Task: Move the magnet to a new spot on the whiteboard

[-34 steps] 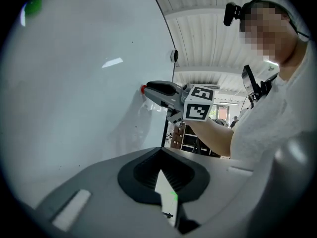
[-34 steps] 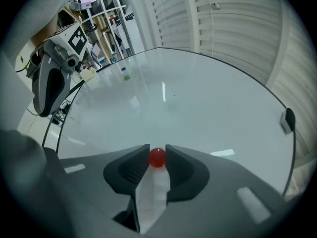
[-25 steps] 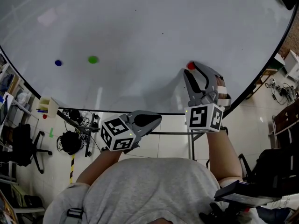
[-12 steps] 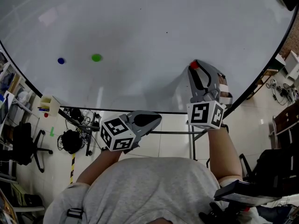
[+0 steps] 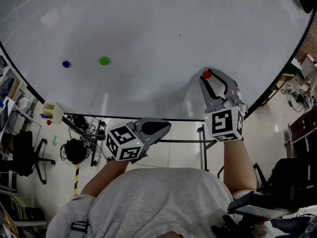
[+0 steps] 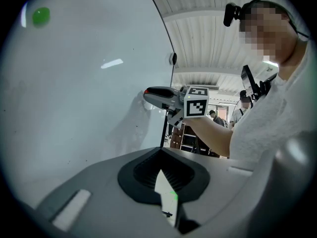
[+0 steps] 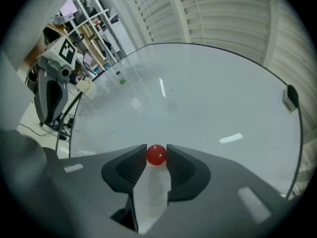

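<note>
A small red magnet [image 5: 206, 74] sits against the whiteboard [image 5: 148, 29] near its lower right part. My right gripper [image 5: 208, 75] has it between its two jaw tips. In the right gripper view the red magnet [image 7: 156, 154] touches both fingers of the right gripper [image 7: 157, 150], and the jaws are opening slightly. My left gripper [image 5: 167, 126] hangs below the board's bottom edge, off the board, shut and empty. In the left gripper view the left gripper [image 6: 161, 151] has its tips together, and the right gripper [image 6: 150, 92] shows against the board beyond it.
A green magnet [image 5: 104, 61] and a blue magnet [image 5: 66, 64] stick to the board's left side. Below the board's edge I see stand legs [image 5: 203, 150], a black chair [image 5: 22, 155], a pale box [image 5: 52, 113] and cables on the floor.
My right gripper has slid a little to the right and down along the board with the red magnet between its jaws. The left gripper has stayed put.
</note>
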A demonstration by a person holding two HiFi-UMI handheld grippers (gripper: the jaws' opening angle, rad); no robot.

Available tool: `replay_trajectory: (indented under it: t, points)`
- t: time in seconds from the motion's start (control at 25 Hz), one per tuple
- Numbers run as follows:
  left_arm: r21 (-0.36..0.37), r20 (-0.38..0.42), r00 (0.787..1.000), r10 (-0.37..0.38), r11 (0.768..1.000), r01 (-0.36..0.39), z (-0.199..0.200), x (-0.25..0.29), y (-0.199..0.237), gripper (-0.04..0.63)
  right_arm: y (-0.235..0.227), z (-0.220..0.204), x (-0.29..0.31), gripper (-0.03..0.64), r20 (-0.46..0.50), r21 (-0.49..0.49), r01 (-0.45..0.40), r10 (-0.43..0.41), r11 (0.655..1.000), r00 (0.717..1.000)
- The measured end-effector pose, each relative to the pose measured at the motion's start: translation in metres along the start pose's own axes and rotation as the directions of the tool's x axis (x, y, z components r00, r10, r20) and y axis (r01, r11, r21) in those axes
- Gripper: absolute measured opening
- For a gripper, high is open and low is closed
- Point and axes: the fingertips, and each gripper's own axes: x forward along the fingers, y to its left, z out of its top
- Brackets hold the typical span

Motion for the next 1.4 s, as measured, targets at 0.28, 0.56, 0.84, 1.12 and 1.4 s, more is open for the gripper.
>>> replay_trajectory:
  t: [0.28, 0.56, 0.84, 1.12, 1.4]
  points:
    - [0.016, 0.026, 0.999, -0.035, 0.999, 0.035, -0.010, -0.043, 0.009, -0.018, 0.092, 0.029, -0.022, 0.126, 0.136, 0.362, -0.316, 0.286, 0.877, 0.949]
    - [0.013, 0.030, 0.998, -0.059, 0.998, 0.059, -0.007, -0.036, 0.017, -0.018, 0.139, -0.005, -0.050, 0.127, 0.243, 0.669, -0.446, 0.391, 0.595, 0.888]
    - [0.009, 0.039, 0.994, -0.097, 0.995, 0.097, -0.002, -0.025, 0.019, -0.018, 0.153, -0.021, -0.058, 0.127, 0.224, 0.724, -0.440, 0.423, 0.532, 0.878]
    - [-0.002, 0.020, 0.993, -0.120, 0.993, 0.120, -0.011, -0.015, 0.017, -0.020, 0.162, -0.027, -0.063, 0.127, 0.209, 0.745, -0.430, 0.434, 0.510, 0.876]
    - [0.008, 0.030, 0.992, -0.126, 0.992, 0.126, -0.009, -0.017, 0.013, -0.020, 0.164, -0.023, -0.063, 0.127, 0.216, 0.744, -0.438, 0.439, 0.505, 0.872]
